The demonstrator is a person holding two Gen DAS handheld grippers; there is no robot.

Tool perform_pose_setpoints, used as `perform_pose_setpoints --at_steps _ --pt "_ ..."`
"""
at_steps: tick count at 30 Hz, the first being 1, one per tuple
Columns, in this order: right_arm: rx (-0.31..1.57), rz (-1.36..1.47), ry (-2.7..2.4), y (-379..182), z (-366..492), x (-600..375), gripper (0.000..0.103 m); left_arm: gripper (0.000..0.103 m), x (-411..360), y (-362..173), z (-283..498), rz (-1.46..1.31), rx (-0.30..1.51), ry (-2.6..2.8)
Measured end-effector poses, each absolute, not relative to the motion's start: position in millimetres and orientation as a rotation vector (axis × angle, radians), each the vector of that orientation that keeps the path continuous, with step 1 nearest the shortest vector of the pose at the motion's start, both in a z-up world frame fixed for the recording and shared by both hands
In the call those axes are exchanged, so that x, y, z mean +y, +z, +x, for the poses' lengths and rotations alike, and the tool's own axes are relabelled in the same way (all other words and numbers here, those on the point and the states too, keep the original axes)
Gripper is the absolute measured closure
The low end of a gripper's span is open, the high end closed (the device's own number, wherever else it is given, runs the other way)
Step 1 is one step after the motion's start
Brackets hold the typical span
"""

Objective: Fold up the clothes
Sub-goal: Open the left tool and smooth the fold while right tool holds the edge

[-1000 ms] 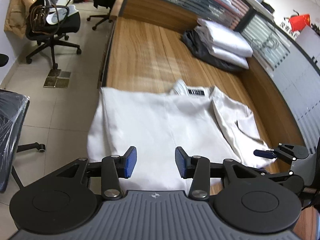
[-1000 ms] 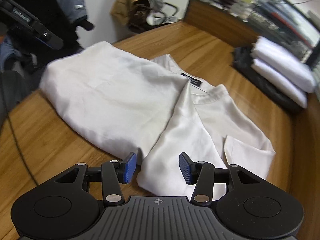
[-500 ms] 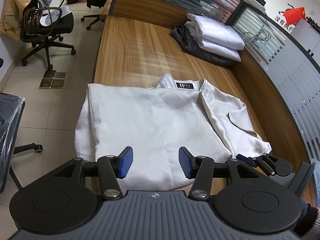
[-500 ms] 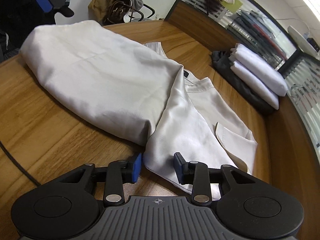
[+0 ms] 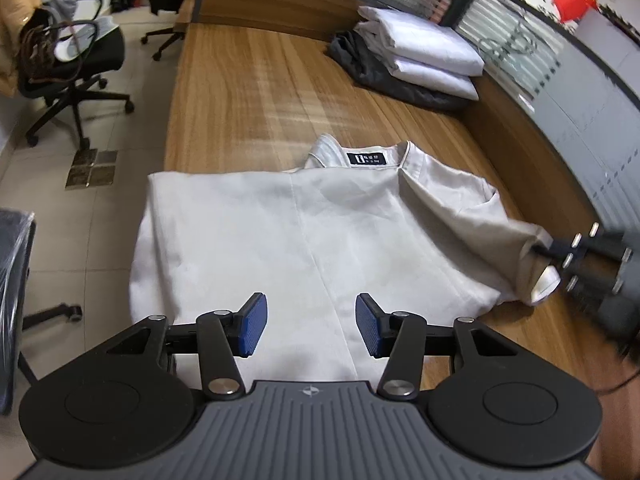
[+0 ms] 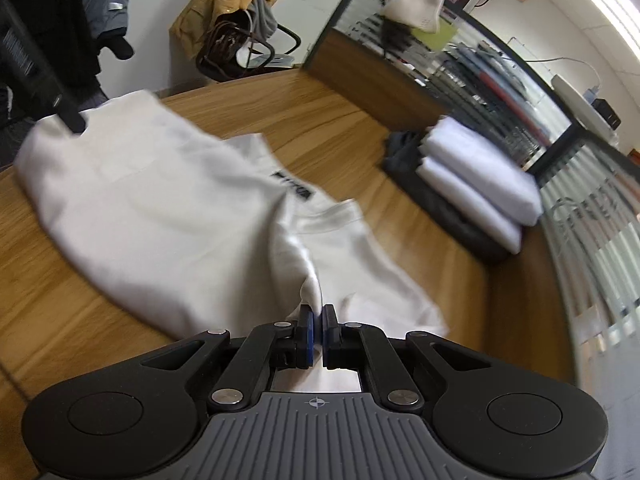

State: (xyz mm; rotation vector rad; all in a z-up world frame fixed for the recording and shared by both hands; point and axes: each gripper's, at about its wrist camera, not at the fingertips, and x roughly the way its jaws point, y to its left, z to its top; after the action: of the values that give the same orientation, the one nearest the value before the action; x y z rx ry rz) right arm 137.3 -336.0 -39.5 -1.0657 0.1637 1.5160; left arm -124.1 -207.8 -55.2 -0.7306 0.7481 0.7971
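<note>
White shirt [image 6: 168,220] hem between pinching right fingers [image 6: 307,330], below parted left fingers [image 5: 251,330]

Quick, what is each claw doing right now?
Left claw: open over the white shirt, gripping nothing.
Right claw: just closed on the shirt's edge.

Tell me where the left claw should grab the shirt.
Probably the shirt's near hem corner on the side that overhangs the table edge, approached from the near side, pads above and below the edge. There the cloth hangs free of the wood. The left claw is open over the hem; the right claw already pinches the opposite corner.
</note>
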Motion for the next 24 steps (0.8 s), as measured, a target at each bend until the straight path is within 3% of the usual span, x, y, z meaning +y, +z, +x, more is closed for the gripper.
perform_pose_setpoints --at_steps 2,4,13,24 --pt "0.168 -1.074 1.499 -34.0 152.7 -321.2 0.097 0.067 -199.2 -64.6 -117.9 -0.711 0.770 0.787" --pt "0.174 -1.088 1.483 -32.0 167.1 -306.5 0.097 0.068 -191.8 -73.5 -113.4 -0.698 0.802 0.785" --pt "0.209 -1.167 1.455 -44.6 216.9 -241.6 0.097 0.068 -175.7 -91.3 -114.0 -0.736 0.804 0.773" --pt "0.433 -1.119 1.503 -80.3 257.3 -190.0 0.095 0.068 -180.5 -81.0 -116.0 -0.721 0.769 0.768"
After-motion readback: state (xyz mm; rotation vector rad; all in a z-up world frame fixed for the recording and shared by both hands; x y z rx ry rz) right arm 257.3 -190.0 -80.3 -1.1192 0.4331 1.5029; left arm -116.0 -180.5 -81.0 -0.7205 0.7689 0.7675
